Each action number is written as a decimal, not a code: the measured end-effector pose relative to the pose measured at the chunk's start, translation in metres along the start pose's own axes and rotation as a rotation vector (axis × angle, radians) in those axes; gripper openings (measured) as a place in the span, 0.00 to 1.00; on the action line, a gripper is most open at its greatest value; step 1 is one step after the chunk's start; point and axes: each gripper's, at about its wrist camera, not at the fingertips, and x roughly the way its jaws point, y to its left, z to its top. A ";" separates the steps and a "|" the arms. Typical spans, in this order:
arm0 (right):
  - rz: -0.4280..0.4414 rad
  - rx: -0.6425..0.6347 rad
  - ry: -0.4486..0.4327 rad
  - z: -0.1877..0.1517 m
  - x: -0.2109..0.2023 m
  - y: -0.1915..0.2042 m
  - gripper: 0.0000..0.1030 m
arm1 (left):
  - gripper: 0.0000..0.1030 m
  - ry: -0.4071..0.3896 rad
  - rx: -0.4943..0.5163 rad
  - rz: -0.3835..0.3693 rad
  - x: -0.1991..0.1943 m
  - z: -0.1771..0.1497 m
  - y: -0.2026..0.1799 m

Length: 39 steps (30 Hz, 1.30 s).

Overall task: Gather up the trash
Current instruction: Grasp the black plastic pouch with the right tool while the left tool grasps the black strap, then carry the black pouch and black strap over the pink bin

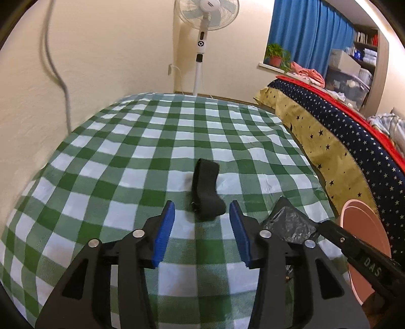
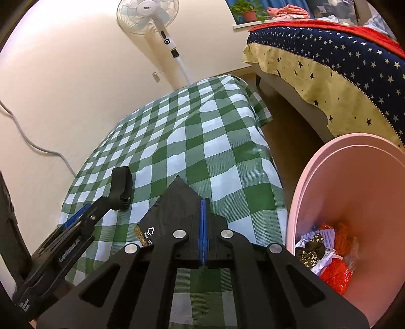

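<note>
A: Now, please tell me how your left gripper (image 1: 202, 212) stands.

B: Your left gripper is spread. Its two blue pads (image 1: 165, 232) stand apart over the green checked cloth (image 1: 126, 151), and nothing is pinched between them. The black strap (image 1: 206, 189) lies on the cloth at 12 o'clock from the fingertips, just beyond them. It is curled, and its near end comes into the gap, but the pads do not press on it.

A: And your right gripper (image 2: 203, 202)?

B: It is pressed together. You can see in the right wrist view that the blue pads meet in one thin line. A black plastic bag (image 2: 174, 202) with white print sticks out from them toward 11 o'clock, so you are pinching this bag. In the left wrist view the same bag (image 1: 291, 222) shows at 3 o'clock from your left fingertips, crumpled and shiny.

A: Where is the bin?

B: The pink bin (image 2: 354, 182) stands at 3 o'clock from your right gripper, beside the edge of the cloth. It is tilted with its mouth toward you. Inside it, at the bottom, lie red net pieces (image 2: 335, 274) and some wrappers (image 2: 314, 249).

A: What is behind?

B: A white standing fan (image 2: 149, 15) is at 12 o'clock near the wall, and a bed with a star cover (image 2: 329, 58) is at 2 o'clock.
</note>
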 end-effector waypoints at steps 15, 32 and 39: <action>-0.007 0.000 -0.003 0.002 -0.004 -0.006 0.00 | 0.44 0.082 -0.013 0.022 0.023 0.007 0.000; 0.003 -0.046 -0.088 0.006 -0.052 0.006 0.00 | 0.24 0.025 0.009 -0.034 -0.024 0.010 -0.001; 0.009 -0.072 -0.127 0.001 -0.083 0.012 0.00 | 0.24 0.000 0.025 -0.066 -0.057 0.004 0.002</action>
